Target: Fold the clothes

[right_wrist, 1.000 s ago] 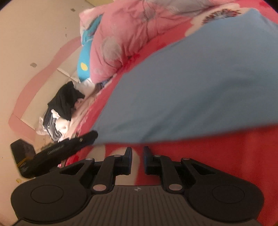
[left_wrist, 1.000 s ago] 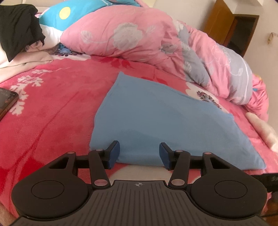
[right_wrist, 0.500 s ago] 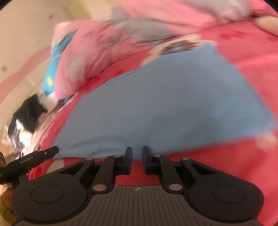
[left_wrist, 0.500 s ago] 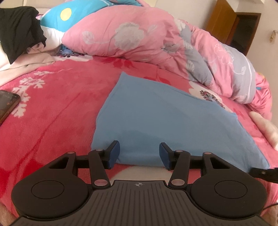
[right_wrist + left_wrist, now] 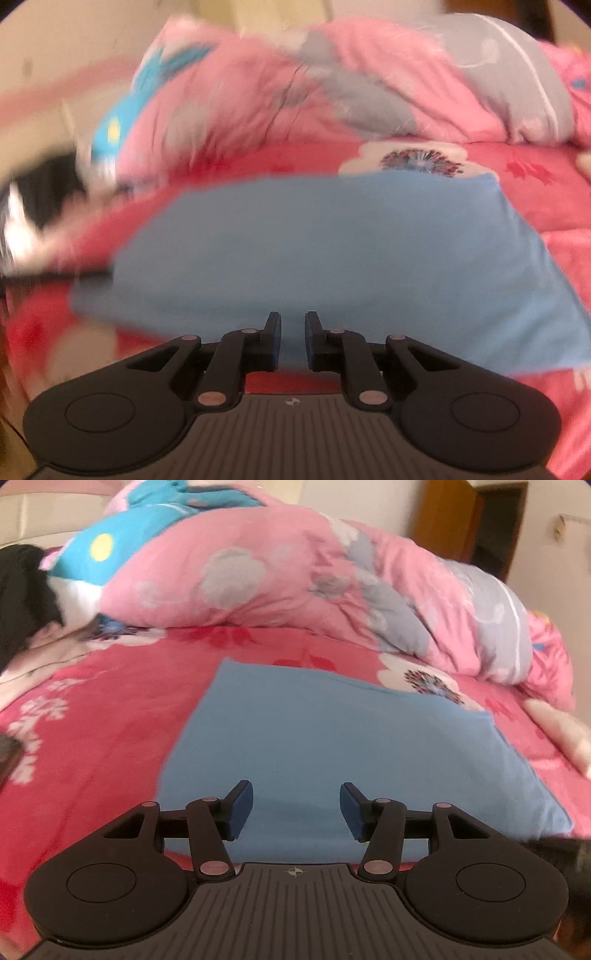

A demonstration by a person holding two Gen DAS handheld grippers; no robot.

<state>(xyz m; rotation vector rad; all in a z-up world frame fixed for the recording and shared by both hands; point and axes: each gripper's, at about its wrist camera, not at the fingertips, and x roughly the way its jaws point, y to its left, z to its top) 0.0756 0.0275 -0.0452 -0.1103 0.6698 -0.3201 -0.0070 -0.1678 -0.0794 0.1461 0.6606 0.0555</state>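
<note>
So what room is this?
Most likely a bedroom: a red flowered blanket covers a bed, a pink quilt is bunched at the back, and a blue cloth lies on the blanket for folding.

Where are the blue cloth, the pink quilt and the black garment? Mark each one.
blue cloth (image 5: 332, 746), left wrist view, middle of its flat top.
pink quilt (image 5: 258, 576), left wrist view, bulging front face.
black garment (image 5: 22, 598), left wrist view, heap at left edge.

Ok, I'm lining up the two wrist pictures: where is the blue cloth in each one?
Left wrist: the blue cloth fills the lower middle, just beyond the left gripper.
Right wrist: the blue cloth spans the middle, just beyond the right gripper.
Shared landmark: the dark round flower print at the cloth's far right corner.
</note>
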